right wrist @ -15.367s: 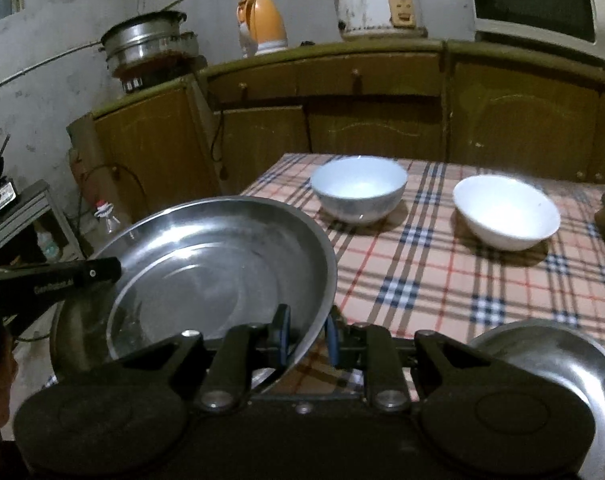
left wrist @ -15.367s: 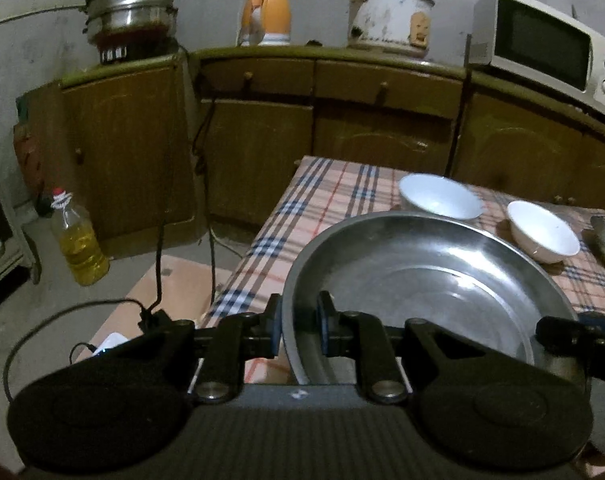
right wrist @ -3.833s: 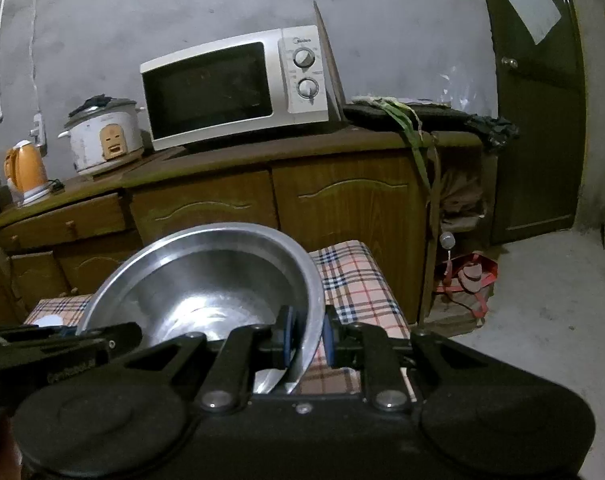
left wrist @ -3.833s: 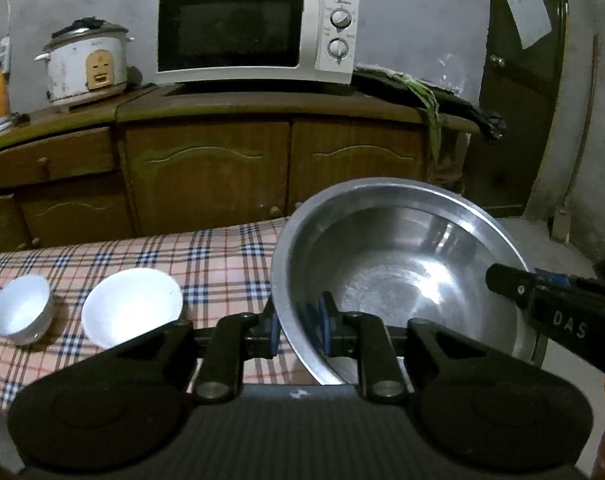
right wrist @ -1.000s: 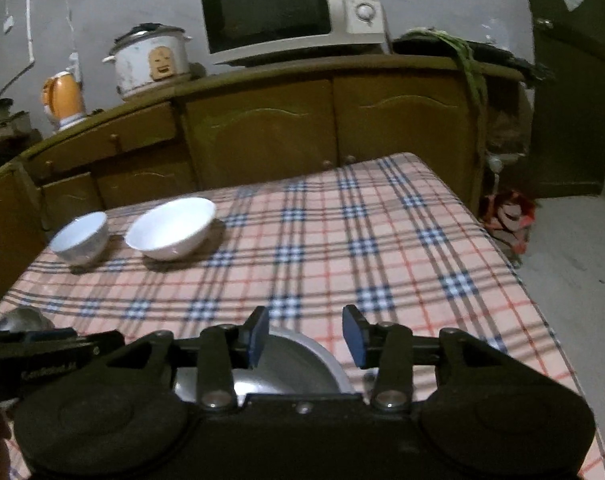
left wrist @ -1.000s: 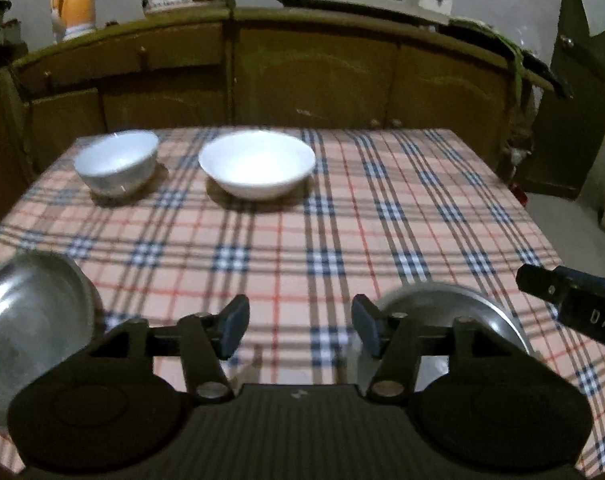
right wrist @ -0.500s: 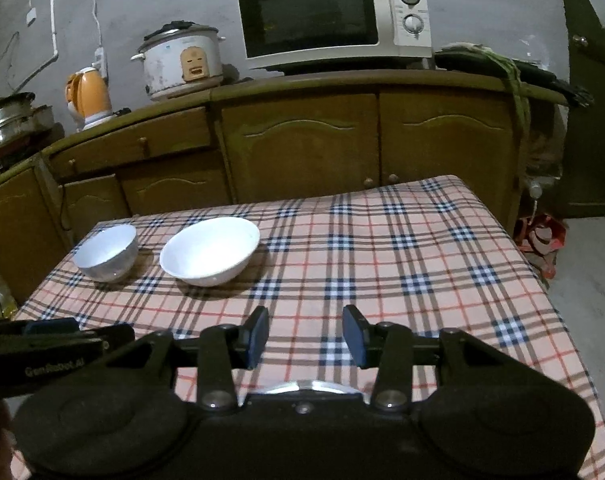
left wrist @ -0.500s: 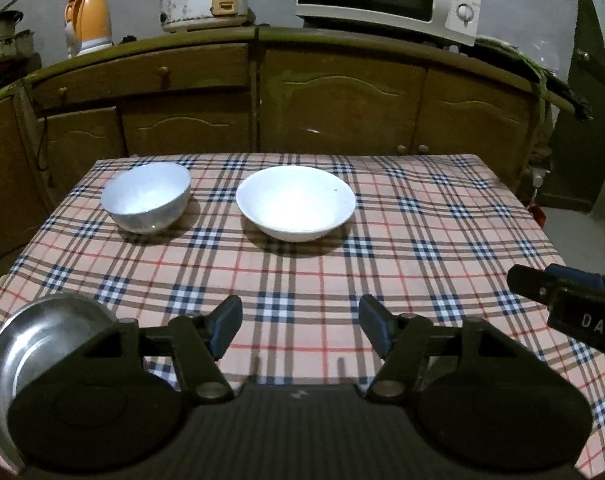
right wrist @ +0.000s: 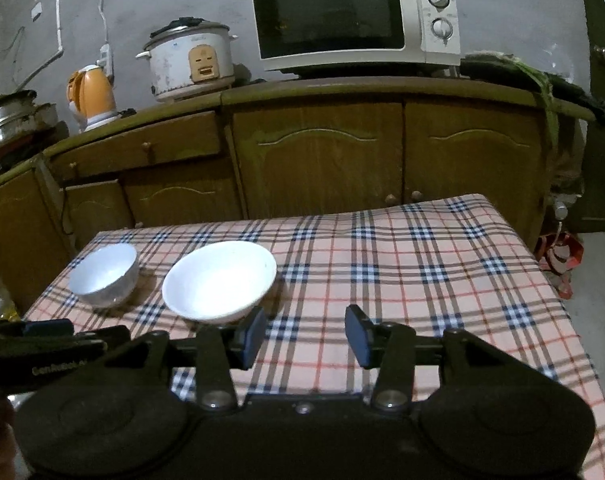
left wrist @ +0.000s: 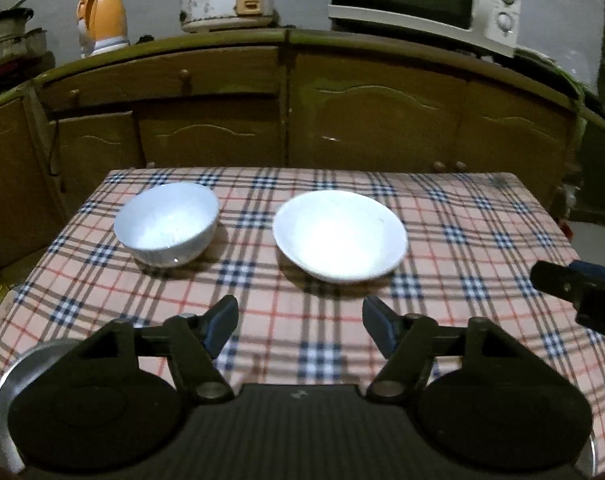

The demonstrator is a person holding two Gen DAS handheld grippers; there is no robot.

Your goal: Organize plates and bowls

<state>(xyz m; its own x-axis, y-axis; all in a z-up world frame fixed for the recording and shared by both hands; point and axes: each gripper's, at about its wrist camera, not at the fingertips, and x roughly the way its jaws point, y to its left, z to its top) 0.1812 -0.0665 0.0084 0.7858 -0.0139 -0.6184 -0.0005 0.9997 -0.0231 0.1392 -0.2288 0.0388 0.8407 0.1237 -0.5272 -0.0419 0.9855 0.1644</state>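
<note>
Bowls point(left wrist: 339, 236) beyond tools | left tool point(left wrist: 300, 326) spread, empty | right tool point(right wrist: 305, 336) spread, empty

Tablecloth point(left wrist: 454, 216) pink-beige plaid, navy-and-white checks, thin red and brown lines; small bowl point(left wrist: 165, 229) pale bluish white; wide bowl point(left wrist: 339, 236) plain white; metal plate point(left wrist: 0, 396) at lower left shiny silver; cabinets point(right wrist: 314, 160) brown wood, olive top; microwave point(right wrist: 356, 20) white, black door; rice cooker point(right wrist: 190, 60) off-white with tan panel; kettle point(right wrist: 90, 96) orange; gripper pads dark blue on black

Black grippers point(left wrist: 300, 322), blue-padded fingertips point(right wrist: 251, 335)
</note>
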